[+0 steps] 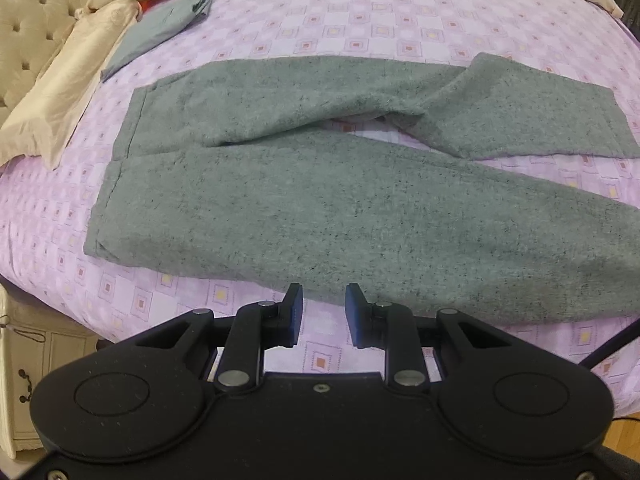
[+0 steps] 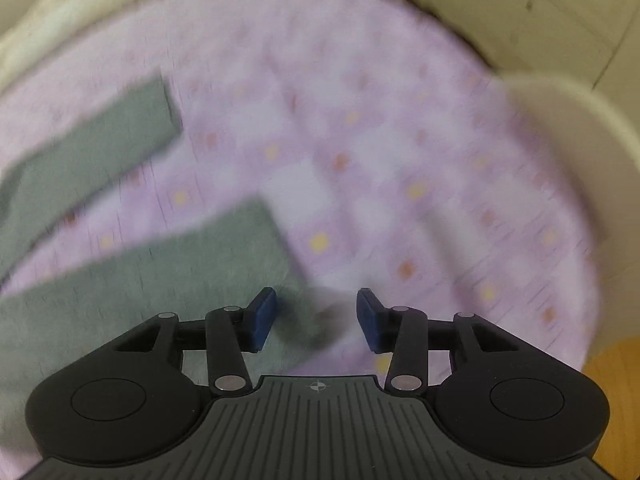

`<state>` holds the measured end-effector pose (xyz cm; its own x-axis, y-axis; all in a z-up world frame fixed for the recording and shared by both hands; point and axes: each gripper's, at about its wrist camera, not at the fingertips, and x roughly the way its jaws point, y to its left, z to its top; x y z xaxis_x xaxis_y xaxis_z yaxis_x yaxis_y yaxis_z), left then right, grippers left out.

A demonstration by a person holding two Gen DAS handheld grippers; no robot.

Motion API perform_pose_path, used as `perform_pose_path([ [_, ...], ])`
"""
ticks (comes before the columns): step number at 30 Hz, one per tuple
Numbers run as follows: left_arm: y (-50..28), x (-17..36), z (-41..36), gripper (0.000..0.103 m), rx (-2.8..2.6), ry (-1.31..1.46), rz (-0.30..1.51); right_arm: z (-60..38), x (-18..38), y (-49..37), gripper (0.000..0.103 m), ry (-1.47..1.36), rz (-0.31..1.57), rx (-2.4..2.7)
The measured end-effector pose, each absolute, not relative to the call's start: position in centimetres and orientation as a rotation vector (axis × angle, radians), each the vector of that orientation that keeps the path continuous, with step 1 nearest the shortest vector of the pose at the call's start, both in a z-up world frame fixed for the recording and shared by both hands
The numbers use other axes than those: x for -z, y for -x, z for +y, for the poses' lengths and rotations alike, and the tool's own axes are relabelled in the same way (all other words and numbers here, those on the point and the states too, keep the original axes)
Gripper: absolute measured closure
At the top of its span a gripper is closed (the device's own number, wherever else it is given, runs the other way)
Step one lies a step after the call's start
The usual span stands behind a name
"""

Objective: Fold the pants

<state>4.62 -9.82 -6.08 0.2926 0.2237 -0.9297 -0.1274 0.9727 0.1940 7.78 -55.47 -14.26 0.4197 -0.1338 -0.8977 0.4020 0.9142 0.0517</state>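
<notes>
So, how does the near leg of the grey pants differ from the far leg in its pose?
The near leg lies straight and flat across the bed sheet; the far leg bends partway. The near leg looks wider in the left wrist view, the far leg narrower. Both are the same flecked grey, untouched by the left gripper.

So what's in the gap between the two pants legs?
Only bare purple bedsheet shows between the legs of the grey pants, seen in both wrist views.

Pants [image 1: 320,208] flat on bed [image 1: 400,20], waistband left, legs running right. Far leg bent w/ its end over near leg. Folded cloth [image 1: 160,24] behind-left, beside pillow [image 1: 68,92]. Left gripper [image 1: 320,316] just before pants' near edge.
</notes>
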Motion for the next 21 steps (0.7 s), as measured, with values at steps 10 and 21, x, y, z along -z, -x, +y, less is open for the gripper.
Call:
perform_pose_path([
  [10, -5.9, 7.7, -7.8, 0.068, -0.256, -0.128, 1.278, -49.2, 17.4, -12.1, 0.060, -0.135, 1.206, -0.046],
  [21, -11.4, 8.4, -4.5, 0.068, -0.232, -0.163, 1.270, -49.0, 16.2, -20.8, 0.033, -0.409, 1.084, 0.058],
])
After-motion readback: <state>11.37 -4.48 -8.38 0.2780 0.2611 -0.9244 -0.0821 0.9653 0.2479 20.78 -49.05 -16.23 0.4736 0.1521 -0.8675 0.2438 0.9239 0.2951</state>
